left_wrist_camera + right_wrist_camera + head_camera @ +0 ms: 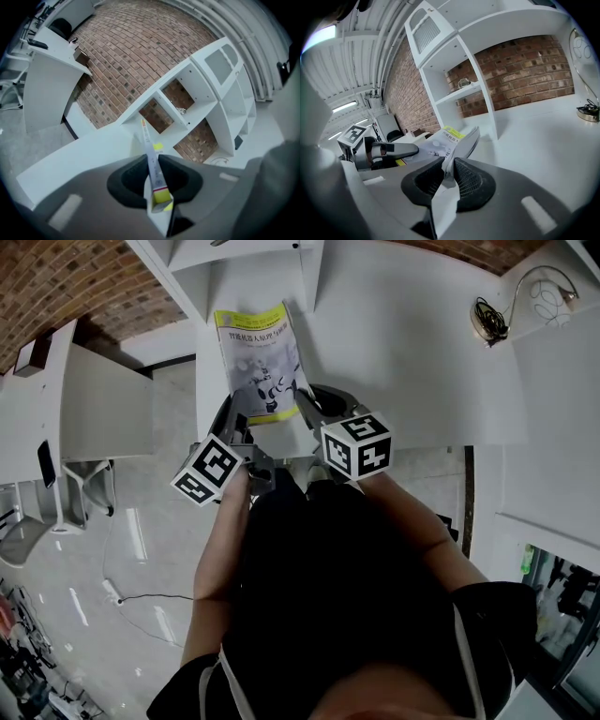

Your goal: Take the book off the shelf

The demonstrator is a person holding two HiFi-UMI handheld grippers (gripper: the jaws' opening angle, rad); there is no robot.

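Just ahead, the book (258, 362), its near end clamped by left hand-held gripper (151, 161) and right hand-held gripper (449, 161).

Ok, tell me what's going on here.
A person holds a gripper in each hand, and both are clamped on one thin book with a yellow-banded cover. The left gripper pinches its spine side, the right gripper its open page edge. The book hangs roughly flat between them, in front of the white shelf unit and outside its compartments, above a white surface.
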